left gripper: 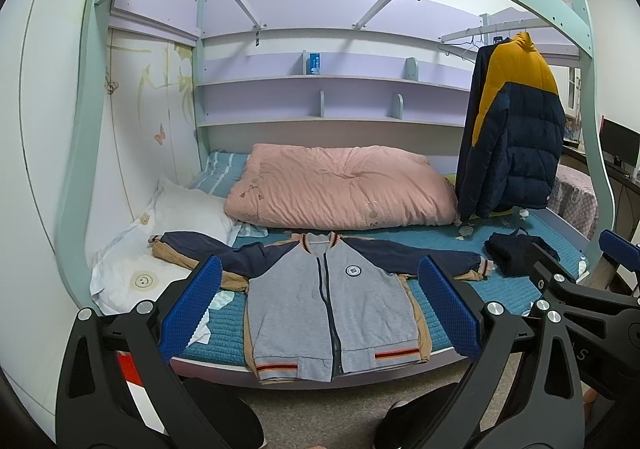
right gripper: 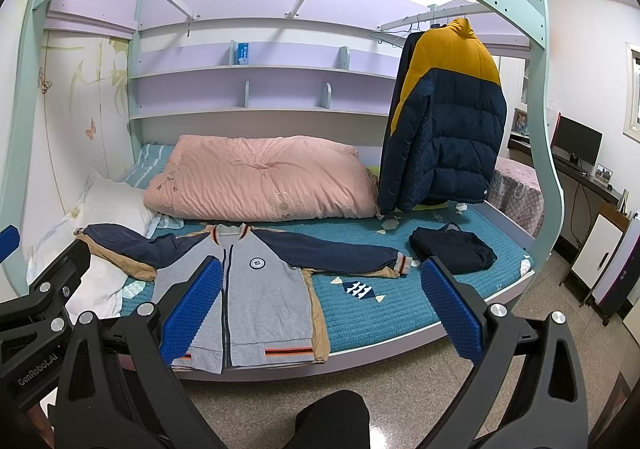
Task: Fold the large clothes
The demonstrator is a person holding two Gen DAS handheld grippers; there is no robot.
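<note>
A grey zip jacket (left gripper: 332, 305) (right gripper: 260, 305) with navy sleeves lies flat, front up, on the teal bed cover, its sleeves spread to both sides and its hem at the bed's front edge. My left gripper (left gripper: 320, 309) hangs open in front of the bed, level with the jacket's body and holding nothing. My right gripper (right gripper: 320, 309) is open too, off the bed's edge to the right of the jacket. The right gripper's black frame (left gripper: 580, 289) shows in the left wrist view. The left gripper's frame (right gripper: 44, 289) shows in the right wrist view.
A pink quilt (left gripper: 340, 189) and a white pillow (left gripper: 188, 213) lie behind the jacket. A small dark folded garment (right gripper: 452, 249) sits at the bed's right. A navy and yellow puffer coat (right gripper: 444, 117) hangs over the right end. The bunk frame (left gripper: 96, 89) arches overhead. A person's dark-clothed legs (right gripper: 332, 421) stand below.
</note>
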